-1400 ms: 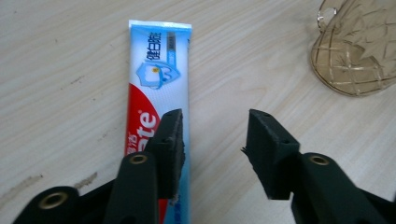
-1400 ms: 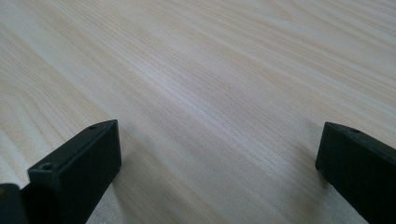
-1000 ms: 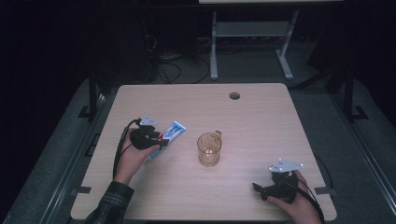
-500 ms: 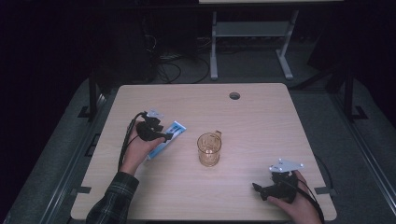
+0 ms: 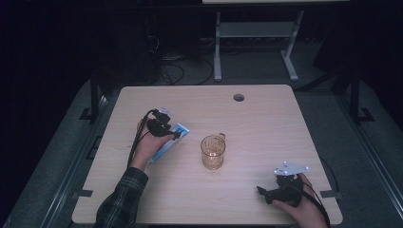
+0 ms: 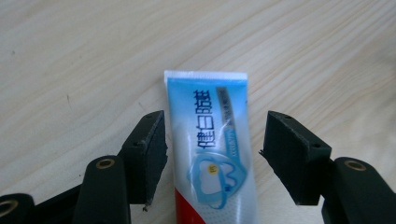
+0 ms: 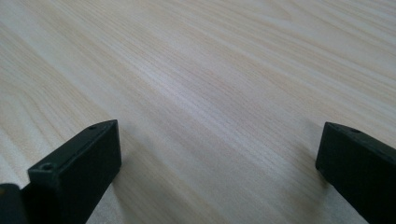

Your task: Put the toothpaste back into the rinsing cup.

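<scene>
Jaws of the left gripper (image 6: 212, 154) are seen standing apart on either side of a toothpaste tube (image 6: 212, 154), with a gap left at each pad; they have just been opening, and nothing is pressed yet. Jaws of the right gripper (image 7: 219, 172) are spread wide over bare wood, with nothing between them.

Desk (image 5: 266, 133): pale wood, one round cable hole near the far edge. The tube is lying flat on it left of centre, its crimped flat end pointing away from the left gripper (image 5: 161, 128); the printed blue face is up and a red band shows nearer the camera. The cap end cannot be seen.

Glass mug (image 5: 212, 151): upright, amber tinted, handle toward the far side, standing near the tube's right and apart from it. The right gripper (image 5: 280, 192) is held low at the near right corner, well apart from both.

Step judged in hand: taking hold of the tube with the left gripper. To do it well, the jaws should be kept square across the tube's width and centred so that both pads meet the sides together. Lowering close to the wood is advised, since the tube lies thin. Closure should be gentle; a soft tube may buckle or squeeze. The mug should be given a clear berth on lifting.
</scene>
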